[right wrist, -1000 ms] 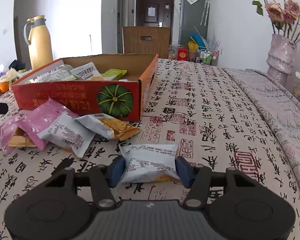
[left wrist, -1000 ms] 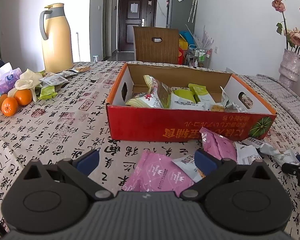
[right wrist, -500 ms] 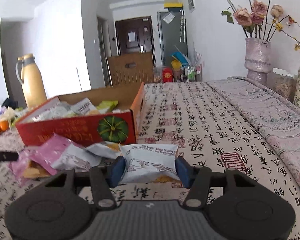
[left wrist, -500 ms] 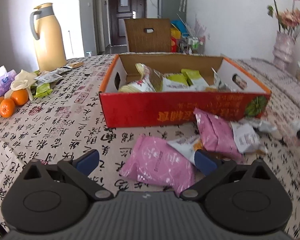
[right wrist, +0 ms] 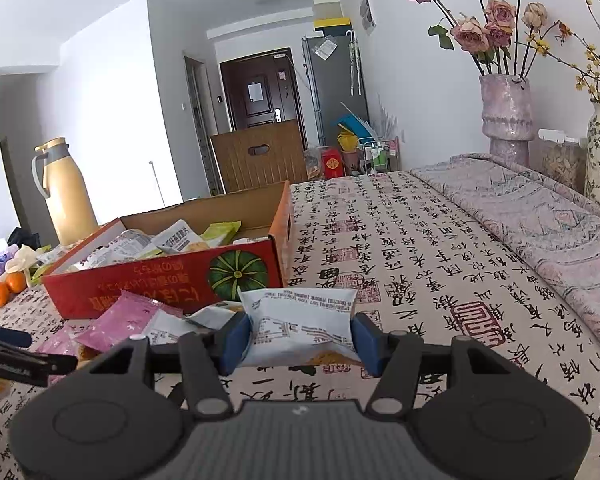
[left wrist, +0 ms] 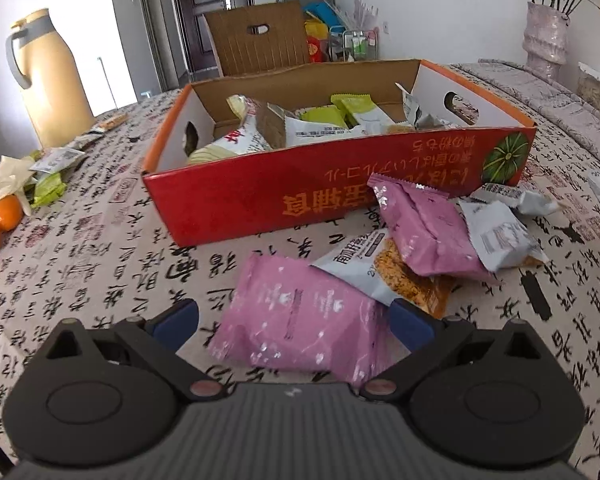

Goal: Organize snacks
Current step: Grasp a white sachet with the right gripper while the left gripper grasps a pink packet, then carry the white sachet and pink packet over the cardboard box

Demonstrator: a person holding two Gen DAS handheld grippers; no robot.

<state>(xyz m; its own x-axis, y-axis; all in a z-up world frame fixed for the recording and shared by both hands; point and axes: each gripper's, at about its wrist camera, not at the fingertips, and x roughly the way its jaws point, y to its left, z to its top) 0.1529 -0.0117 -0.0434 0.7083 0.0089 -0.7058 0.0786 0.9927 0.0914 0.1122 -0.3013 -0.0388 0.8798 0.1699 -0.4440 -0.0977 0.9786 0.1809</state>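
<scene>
Under both tongs: calligraphy-print tablecloth (left wrist: 100, 264), matte and flat. Right gripper (right wrist: 302, 334) pinching a crinkly white snack packet (right wrist: 300, 326), lifted off the cloth. Left gripper (left wrist: 294, 320) spread wide around a glossy pink snack packet (left wrist: 300, 316), pads not pressing it. Just beyond, more foil packets against a red cardboard box (left wrist: 240, 200) half full of snacks. Farther back, a tan thermos jug (left wrist: 52, 80), oranges (left wrist: 4, 212), a rough pinkish vase (right wrist: 506, 120) of roses, a dark door (right wrist: 260, 92).

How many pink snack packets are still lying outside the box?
2. One pink packet lies between the left gripper's open fingers; the other leans by the red box. More may be hidden.
</scene>
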